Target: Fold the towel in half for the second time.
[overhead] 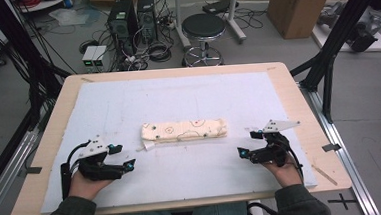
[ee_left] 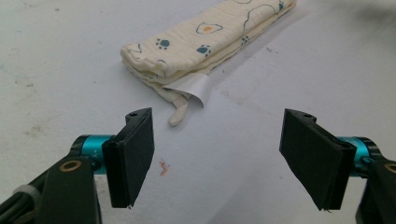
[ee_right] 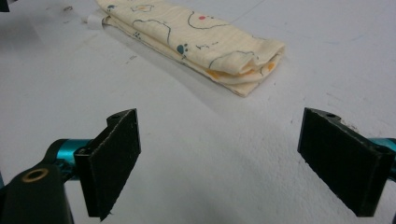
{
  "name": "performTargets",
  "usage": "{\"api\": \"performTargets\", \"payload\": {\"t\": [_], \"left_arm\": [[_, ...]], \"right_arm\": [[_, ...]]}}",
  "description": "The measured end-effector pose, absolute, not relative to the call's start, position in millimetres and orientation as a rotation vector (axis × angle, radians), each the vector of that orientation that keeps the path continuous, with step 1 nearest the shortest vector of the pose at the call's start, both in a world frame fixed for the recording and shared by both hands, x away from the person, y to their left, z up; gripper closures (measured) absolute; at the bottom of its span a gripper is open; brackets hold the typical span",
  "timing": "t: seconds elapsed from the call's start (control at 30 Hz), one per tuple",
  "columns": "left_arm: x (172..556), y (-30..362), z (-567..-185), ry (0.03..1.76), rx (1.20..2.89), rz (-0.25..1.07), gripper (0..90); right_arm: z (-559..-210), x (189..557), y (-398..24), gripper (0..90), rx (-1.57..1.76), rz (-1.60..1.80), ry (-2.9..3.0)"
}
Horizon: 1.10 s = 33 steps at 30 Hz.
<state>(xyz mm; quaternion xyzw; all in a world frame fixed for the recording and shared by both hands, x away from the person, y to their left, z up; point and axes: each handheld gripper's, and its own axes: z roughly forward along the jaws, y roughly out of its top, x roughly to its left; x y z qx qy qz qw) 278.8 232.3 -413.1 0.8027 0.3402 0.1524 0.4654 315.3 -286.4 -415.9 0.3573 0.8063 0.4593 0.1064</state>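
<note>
- My left claw (overhead: 122, 156) rests low over the white mat (overhead: 188, 97) near the counter's (overhead: 298, 106) front left, jaws spread wide with nothing between them
- In the left gripper view that claw (ee_left: 217, 156) points at the cloth's (ee_left: 205, 39) near end; bare mat lies between its black pads (ee_left: 133, 154) and there is a gap to the cloth
- My right claw (overhead: 248, 144) sits near the front right, jaws likewise spread wide and holding nothing
- In the right gripper view the claw (ee_right: 247, 161) faces the cloth's (ee_right: 196, 39) other end, which lies ahead and apart from the pads (ee_right: 114, 161)
- The cloth (overhead: 184, 130) is folded into a long narrow bundle, lying flat across the middle of the mat, between my two claws and a little farther from me than both
- It is cream with paw prints, outlined shapes and small red and orange spots
- A white tag (ee_left: 196, 88) and a short cream loop (ee_left: 179, 112) stick out from the end nearest my left claw, lying on the mat
- At the other end the folded layers show stacked, edges facing my right claw
- A small red mark (ee_left: 162, 168) is on the mat just ahead of my left claw
- My hands (overhead: 85, 181) grip both tools from the front edge; neither claw touches the cloth
</note>
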Motion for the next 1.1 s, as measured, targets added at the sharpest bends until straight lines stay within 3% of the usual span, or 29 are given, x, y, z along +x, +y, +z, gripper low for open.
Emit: {"api": "performTargets", "payload": {"t": [1.1], "left_arm": [[250.8, 256.1, -424.6, 0.898, 1.945, 0.418, 26.6]], "right_arm": [[-428.5, 283.2, -307.9, 12.4, 1.065, 1.332, 2.347]]}}
